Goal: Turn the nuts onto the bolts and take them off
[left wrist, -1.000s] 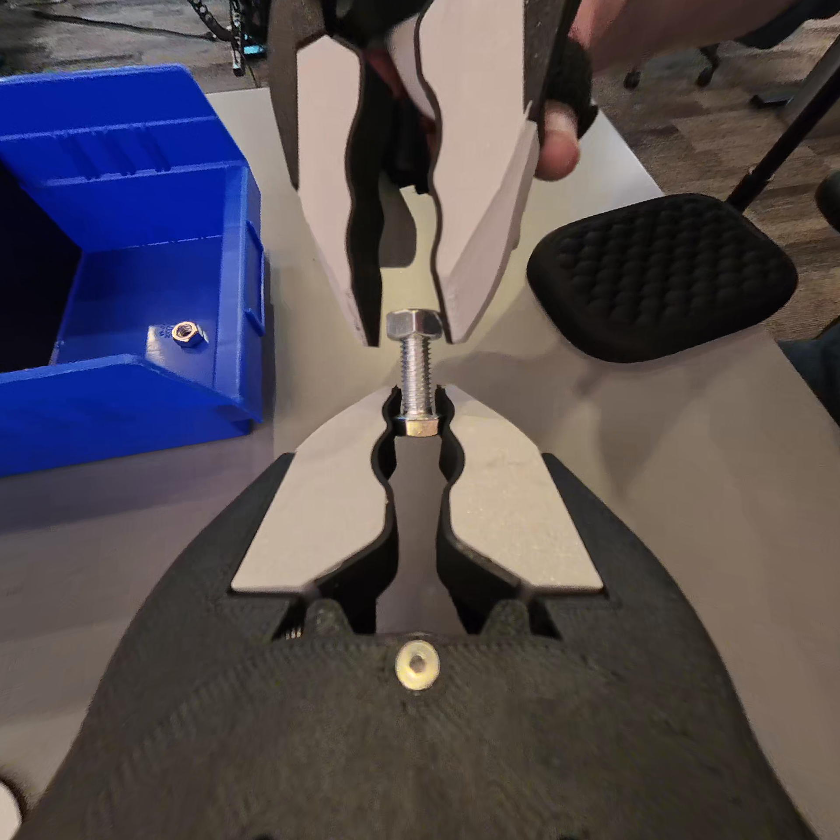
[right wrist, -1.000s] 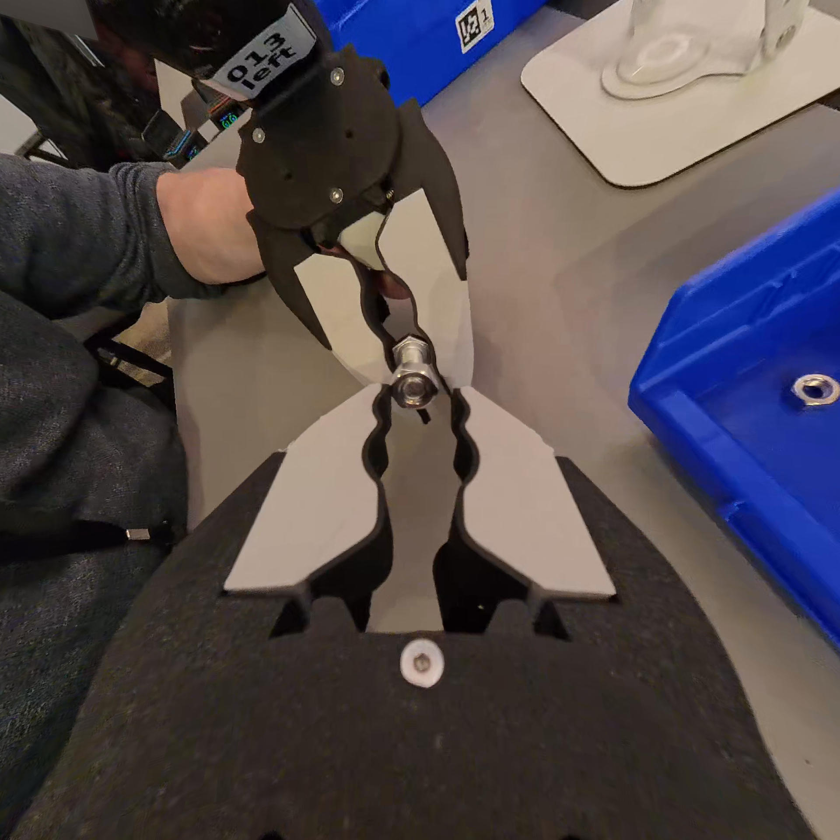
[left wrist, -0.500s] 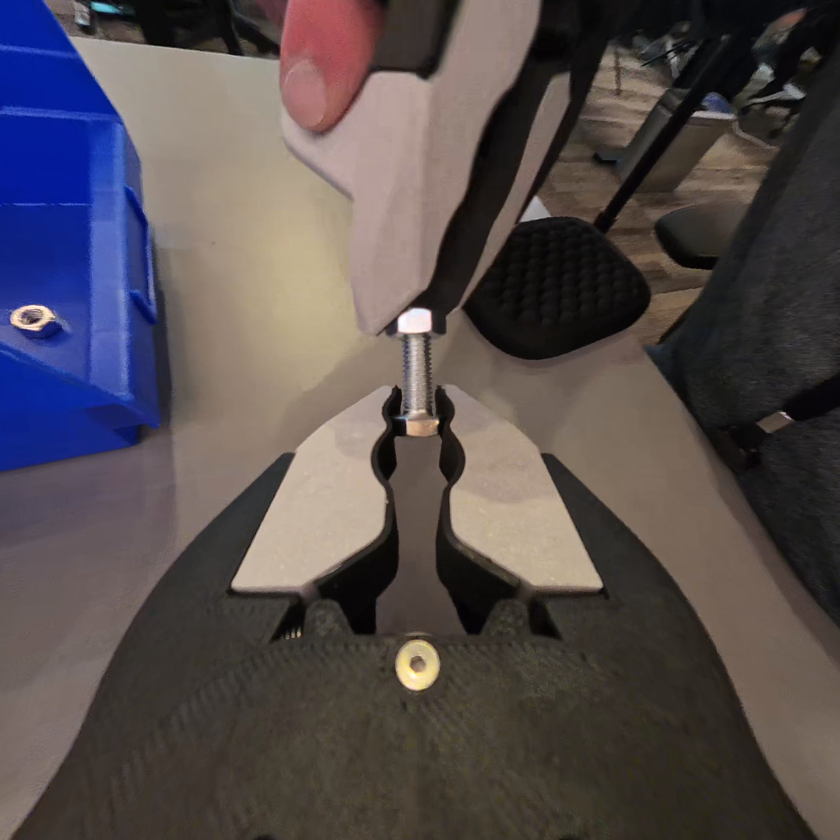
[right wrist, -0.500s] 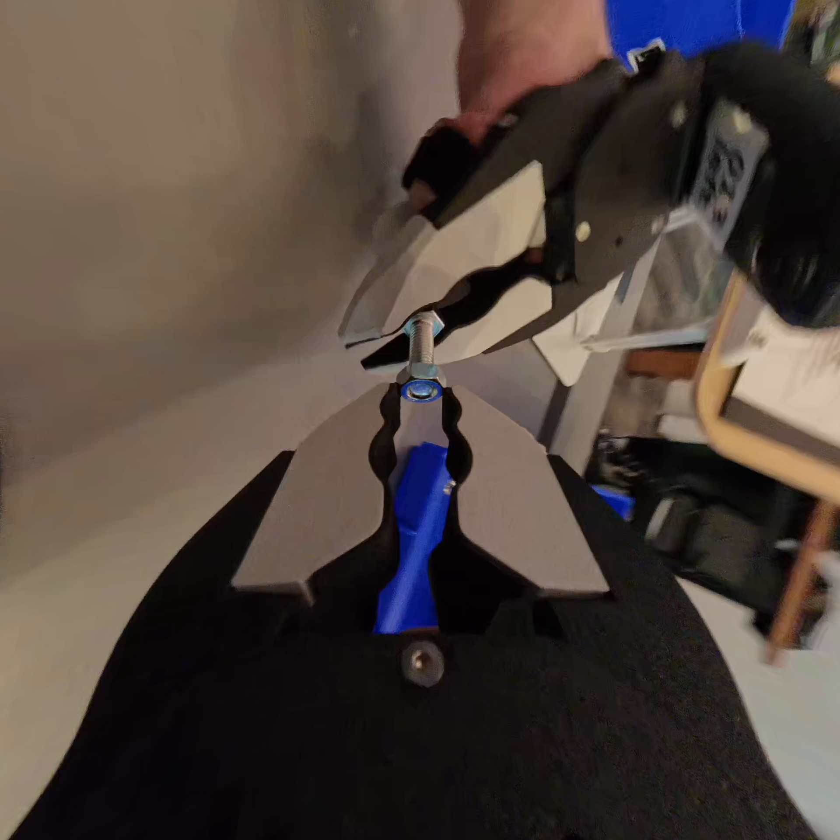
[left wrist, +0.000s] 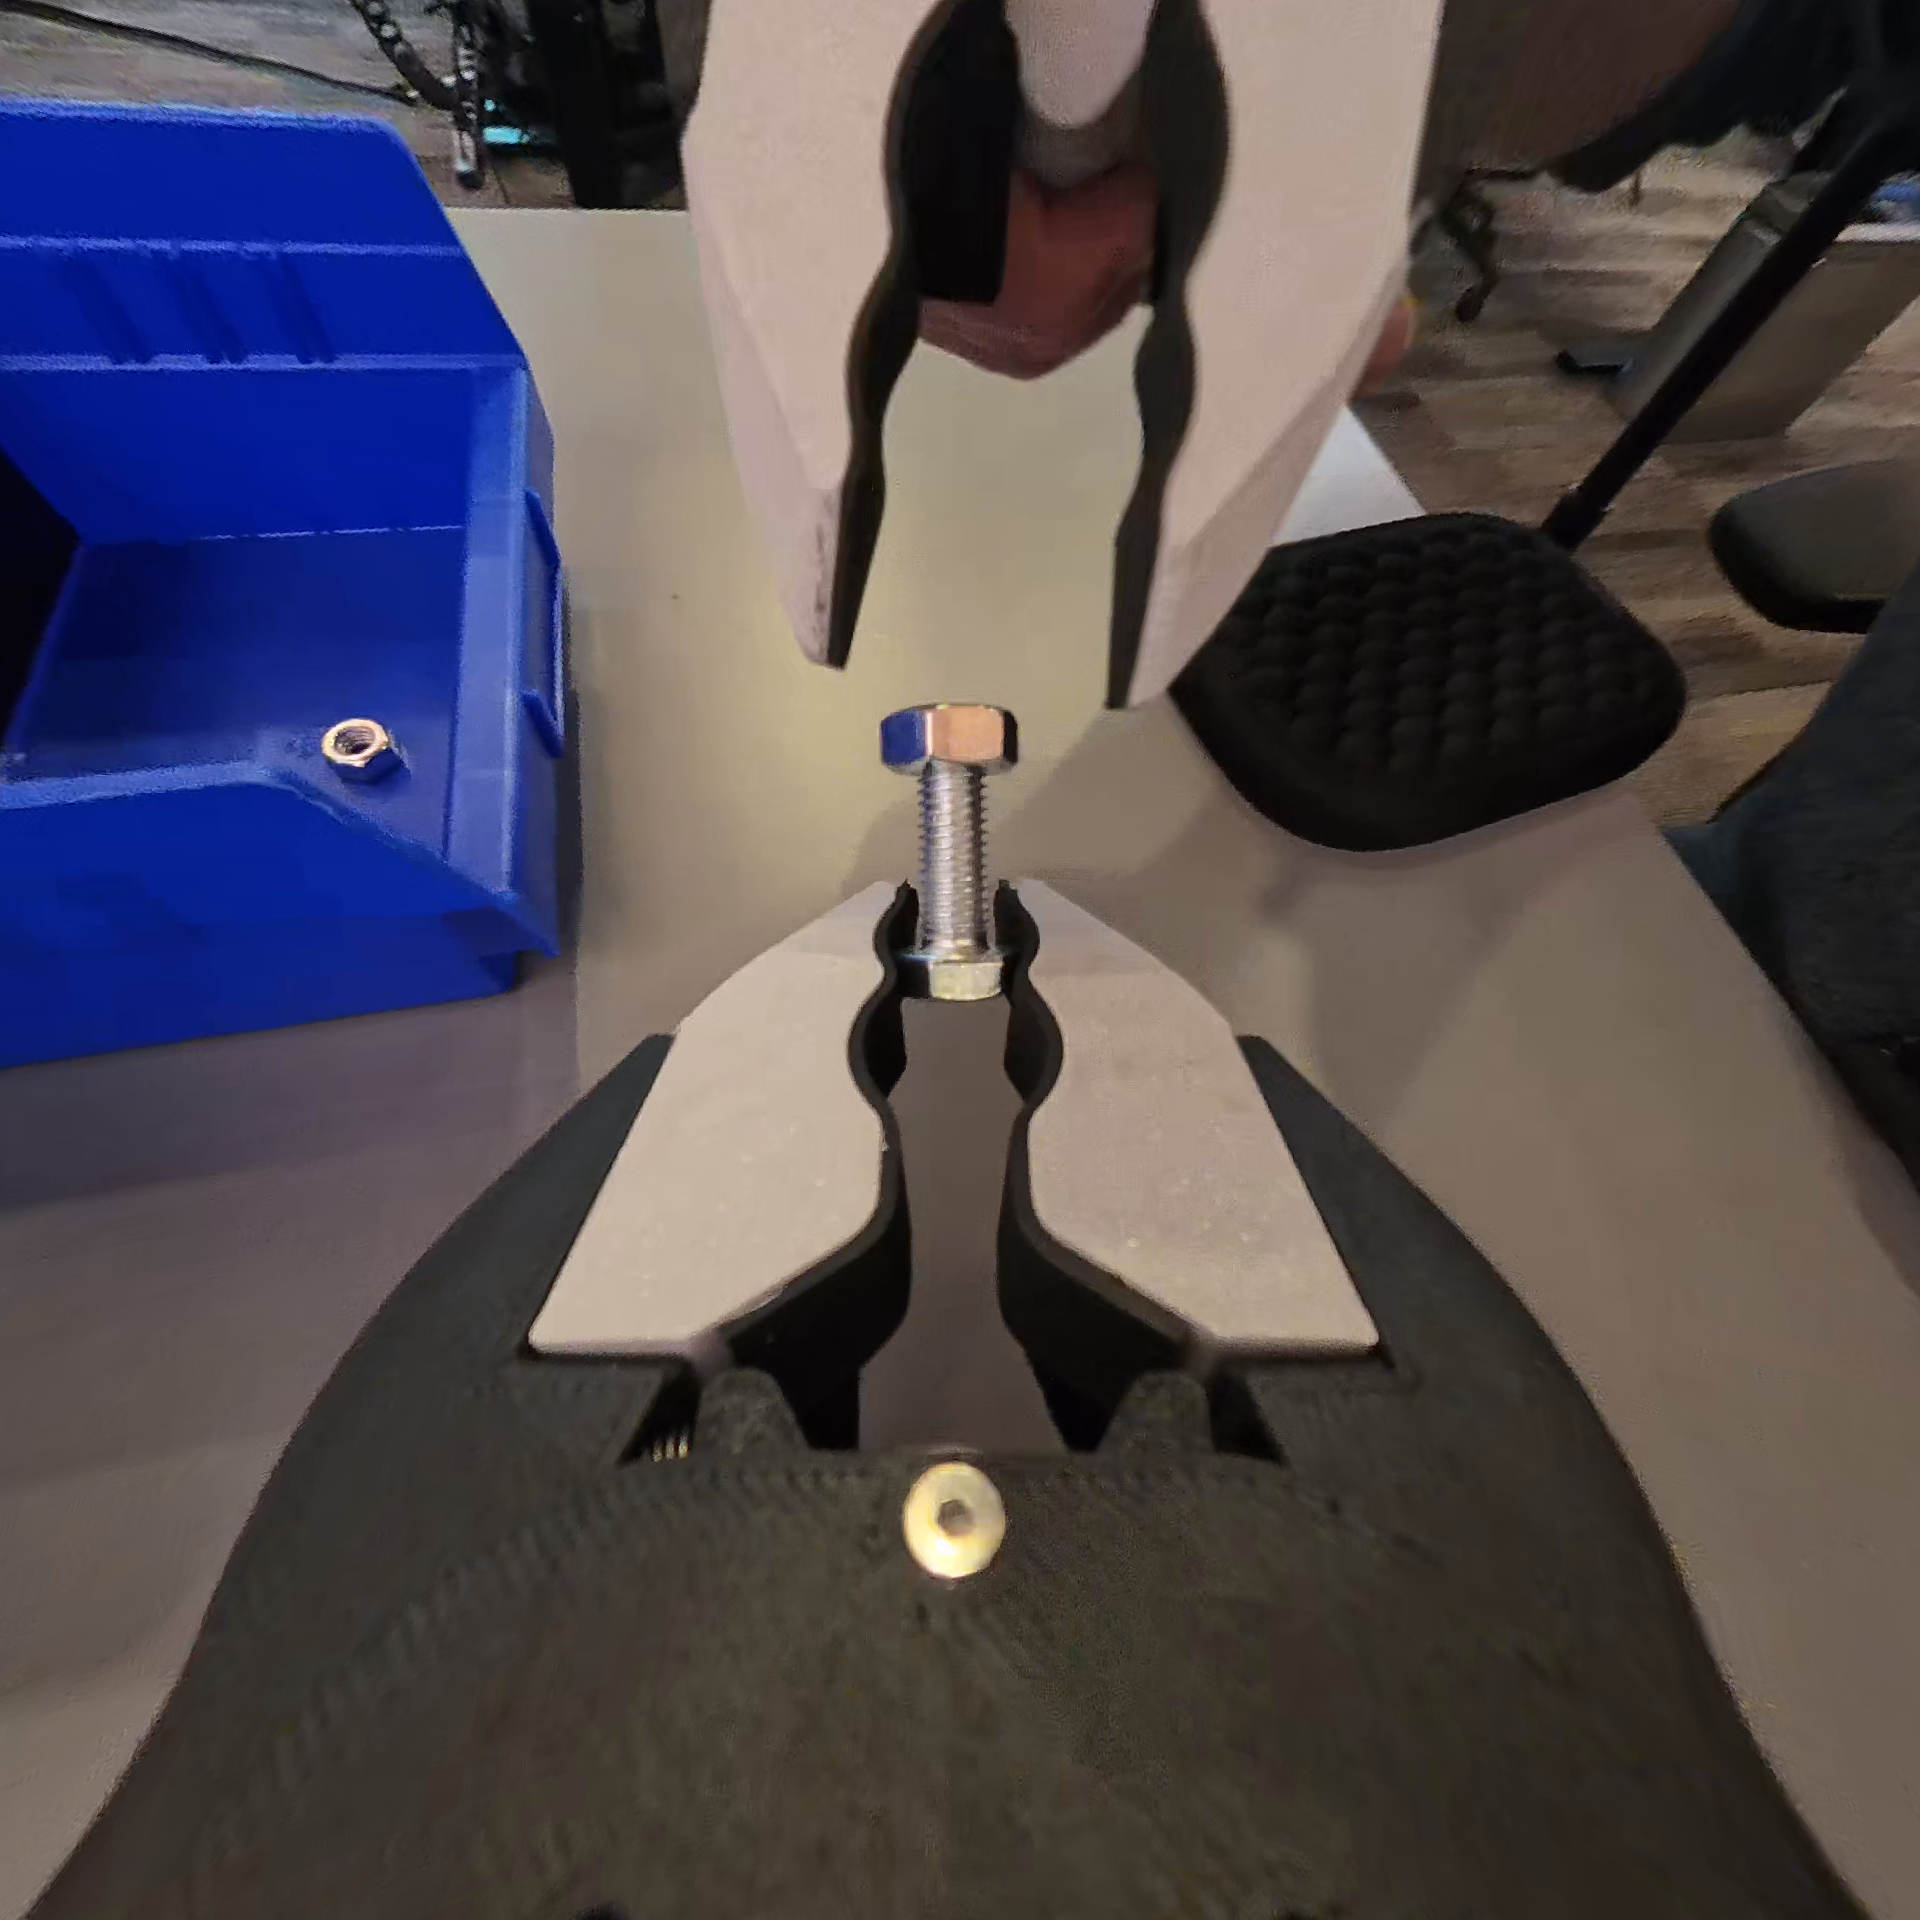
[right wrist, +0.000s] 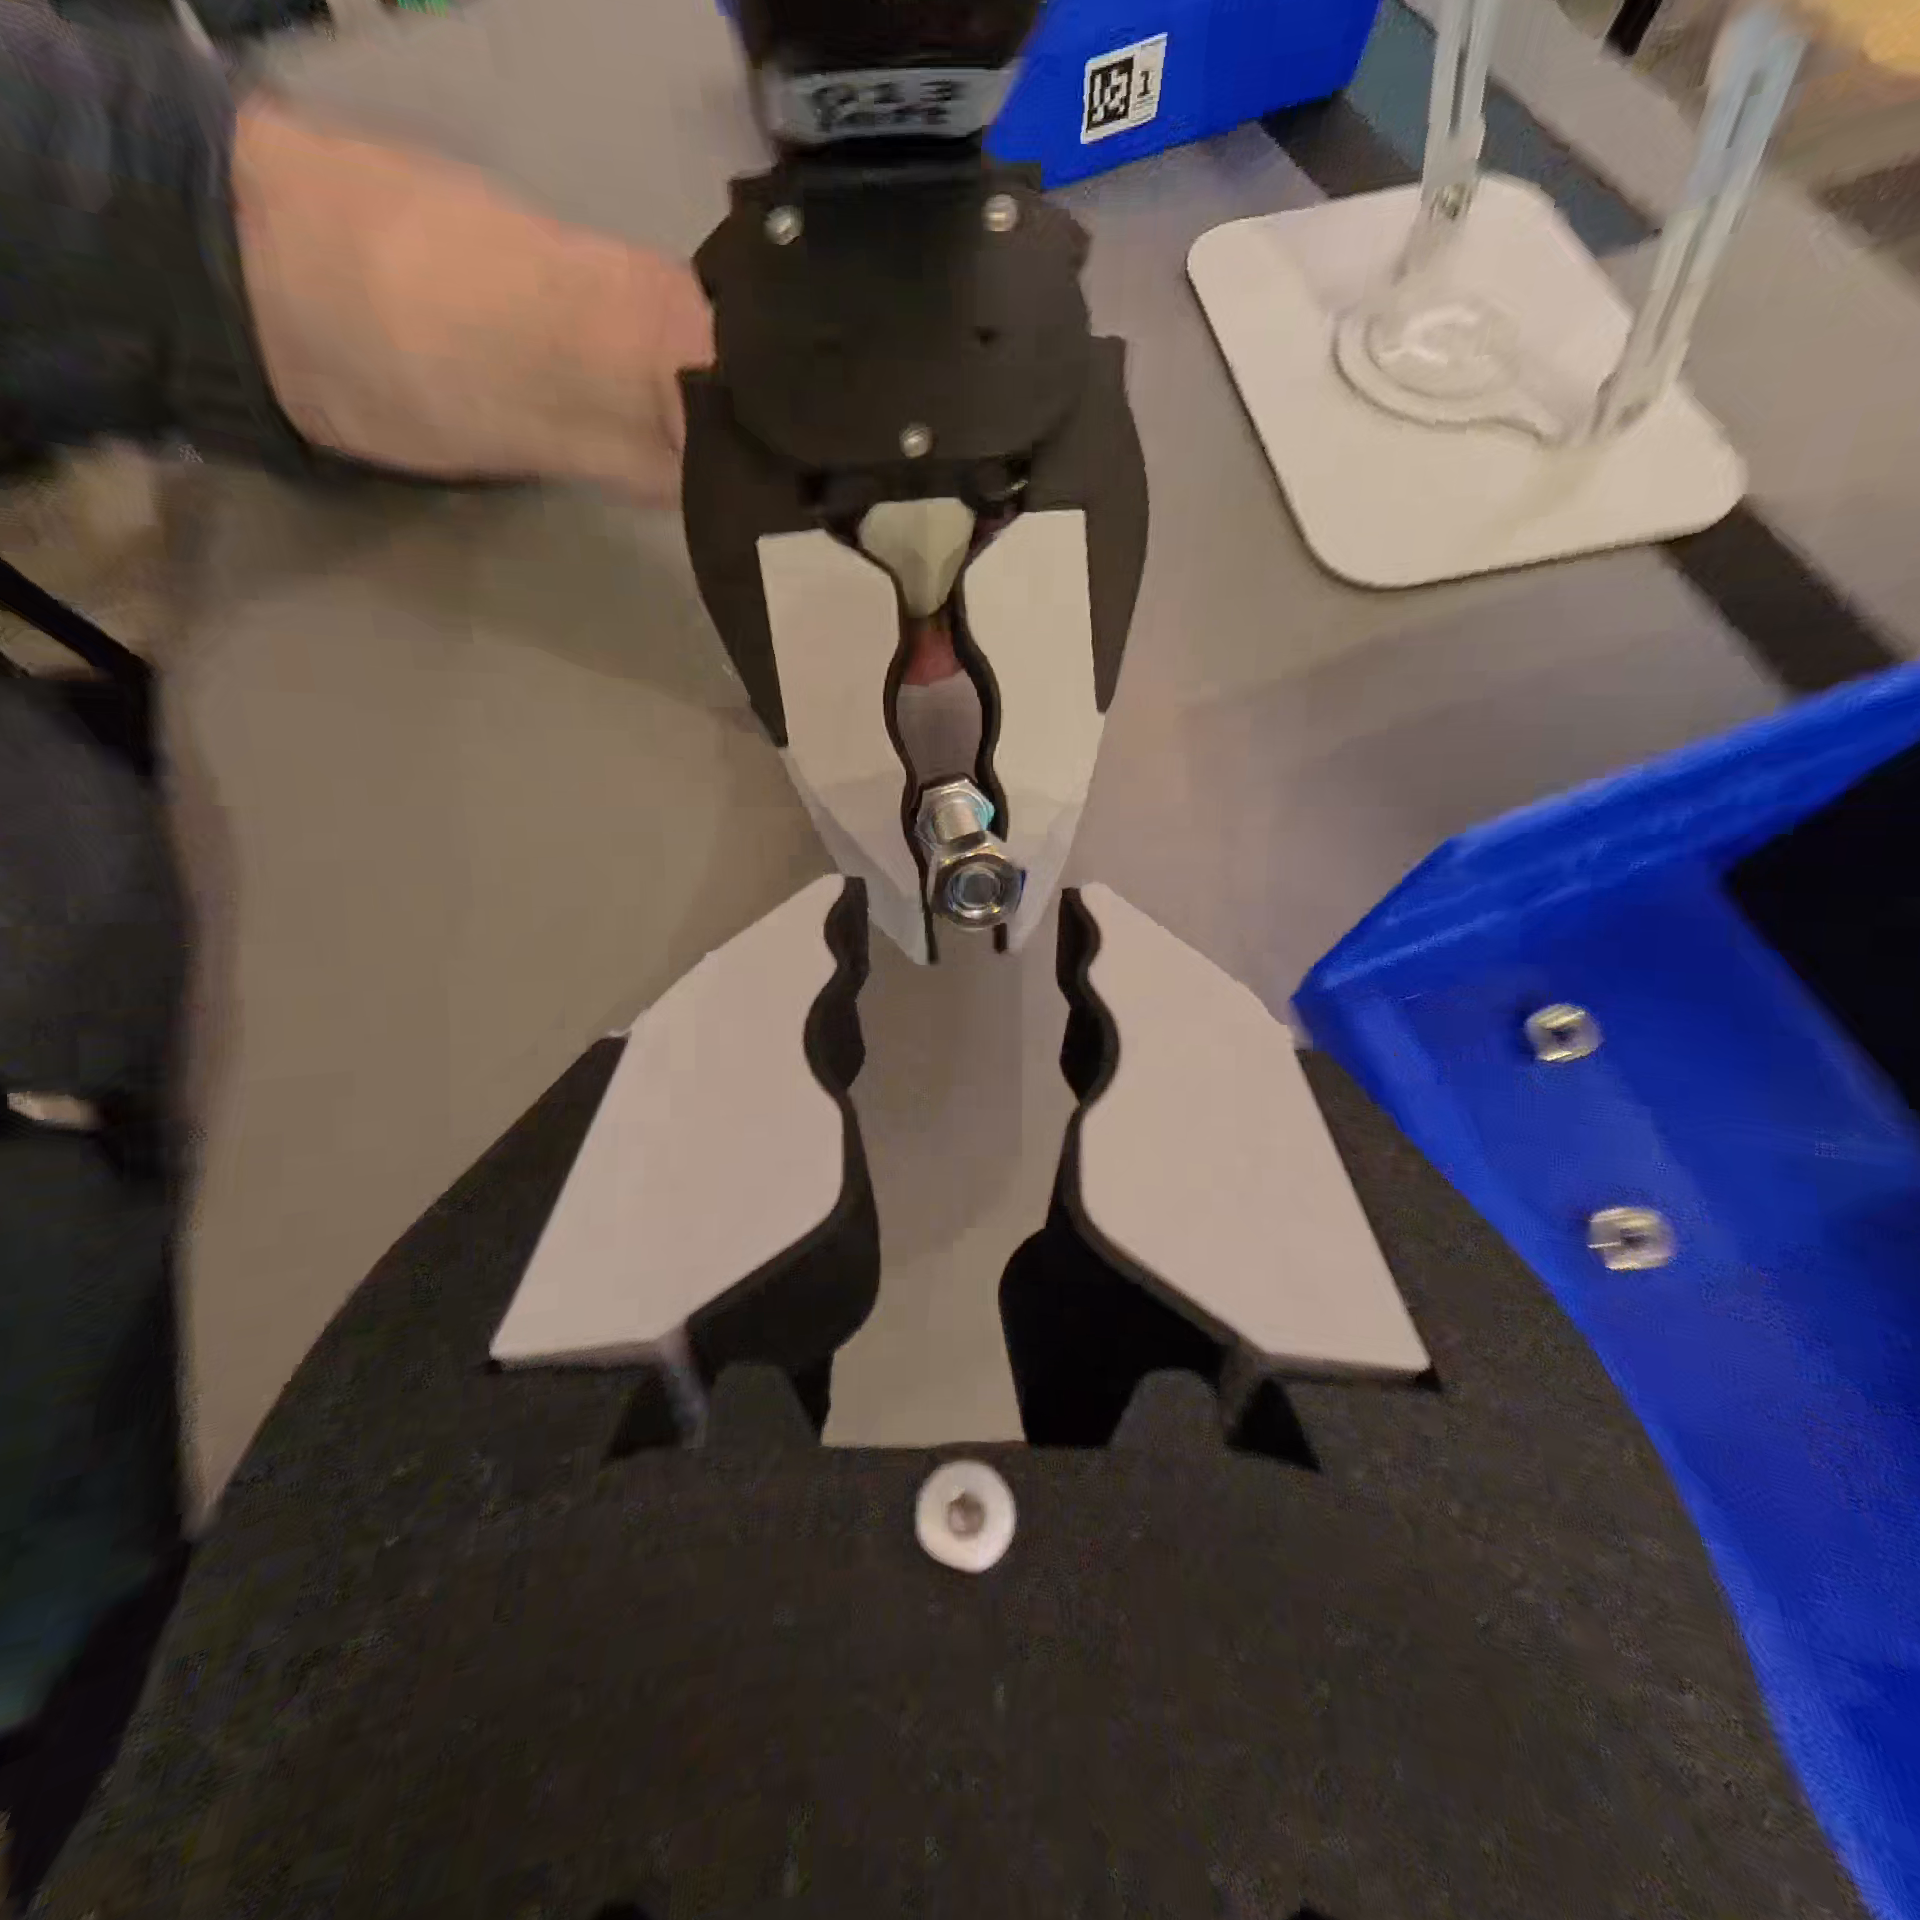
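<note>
Nut clamped in L tool.

Two marked items were visible, both in the right wrist view. A pale label band with printed characters wrapped the black body of the left gripper, at its upper end, well above the fingertips. To the right of that band, a white square sticker carrying a black coded pattern and a small character stood on the outer wall of the far blue bin. The band's characters were blurred by motion.
</note>
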`<action>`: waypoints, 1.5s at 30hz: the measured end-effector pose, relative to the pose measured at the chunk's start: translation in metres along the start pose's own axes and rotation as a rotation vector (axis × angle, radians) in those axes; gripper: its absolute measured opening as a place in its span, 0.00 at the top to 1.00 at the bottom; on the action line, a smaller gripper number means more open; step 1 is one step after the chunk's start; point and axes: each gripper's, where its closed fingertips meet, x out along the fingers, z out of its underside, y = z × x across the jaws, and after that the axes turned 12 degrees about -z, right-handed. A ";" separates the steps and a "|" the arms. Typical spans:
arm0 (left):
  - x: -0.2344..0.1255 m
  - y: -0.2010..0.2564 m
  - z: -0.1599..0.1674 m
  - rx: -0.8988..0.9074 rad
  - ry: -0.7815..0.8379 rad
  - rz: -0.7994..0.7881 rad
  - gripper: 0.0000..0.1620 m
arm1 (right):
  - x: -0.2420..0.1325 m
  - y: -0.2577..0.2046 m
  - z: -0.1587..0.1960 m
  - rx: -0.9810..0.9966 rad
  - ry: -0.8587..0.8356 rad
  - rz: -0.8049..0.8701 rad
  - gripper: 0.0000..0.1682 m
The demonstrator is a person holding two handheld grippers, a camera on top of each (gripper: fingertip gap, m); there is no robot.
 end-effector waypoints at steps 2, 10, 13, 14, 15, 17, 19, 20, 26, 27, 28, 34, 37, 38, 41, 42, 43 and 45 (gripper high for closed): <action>0.002 0.001 -0.001 0.025 -0.005 -0.025 0.91 | 0.000 0.003 0.002 0.155 0.082 -0.031 0.80; 0.006 0.000 0.000 0.074 -0.028 -0.087 0.91 | 0.012 0.001 0.011 0.388 0.172 -0.115 0.89; 0.006 -0.001 0.001 0.072 -0.033 -0.082 0.91 | 0.014 0.000 0.011 0.336 0.148 -0.101 0.90; 0.006 0.000 0.002 0.071 -0.034 -0.074 0.91 | 0.014 0.000 0.011 0.302 0.133 -0.095 0.90; 0.006 0.000 0.001 0.064 -0.030 -0.067 0.91 | 0.014 0.000 0.010 0.256 0.114 -0.084 0.90; 0.004 0.005 0.001 0.047 -0.026 -0.021 0.91 | 0.014 -0.002 0.008 0.107 0.053 -0.060 0.90; 0.003 0.008 0.002 0.030 -0.031 0.016 0.91 | 0.015 -0.003 0.011 -0.120 -0.075 -0.001 0.89; 0.004 0.011 0.004 0.025 -0.033 0.041 0.91 | 0.015 -0.003 0.011 -0.247 -0.145 0.028 0.89; 0.005 0.024 0.007 -0.025 -0.025 0.156 0.91 | 0.015 -0.001 0.015 -0.947 -0.542 0.156 0.89; 0.005 0.025 0.007 -0.027 -0.024 0.163 0.91 | 0.015 -0.002 0.014 -0.984 -0.564 0.157 0.90; 0.005 0.025 0.008 -0.028 -0.022 0.168 0.91 | 0.015 -0.002 0.014 -0.992 -0.571 0.152 0.90; 0.003 0.013 0.005 -0.037 -0.003 0.111 0.91 | 0.006 0.001 0.002 -0.705 -0.396 0.149 0.75; 0.002 0.007 0.002 -0.026 0.011 0.068 0.91 | 0.001 0.005 0.000 -0.332 -0.204 0.110 0.76; 0.002 0.006 0.001 -0.024 0.014 0.053 0.91 | 0.001 0.003 0.001 -0.213 -0.143 0.064 0.76; 0.003 0.003 0.000 0.000 0.006 0.009 0.91 | 0.002 0.003 0.005 0.098 0.023 -0.020 0.78; 0.004 0.002 -0.001 0.008 0.006 -0.004 0.91 | 0.003 0.004 0.007 0.179 0.056 -0.039 0.78; 0.004 0.003 -0.001 0.012 0.008 -0.009 0.91 | 0.004 0.005 0.010 0.235 0.086 -0.048 0.79; 0.005 0.003 -0.002 0.024 0.005 -0.023 0.91 | 0.007 0.005 0.014 0.308 0.112 -0.070 0.81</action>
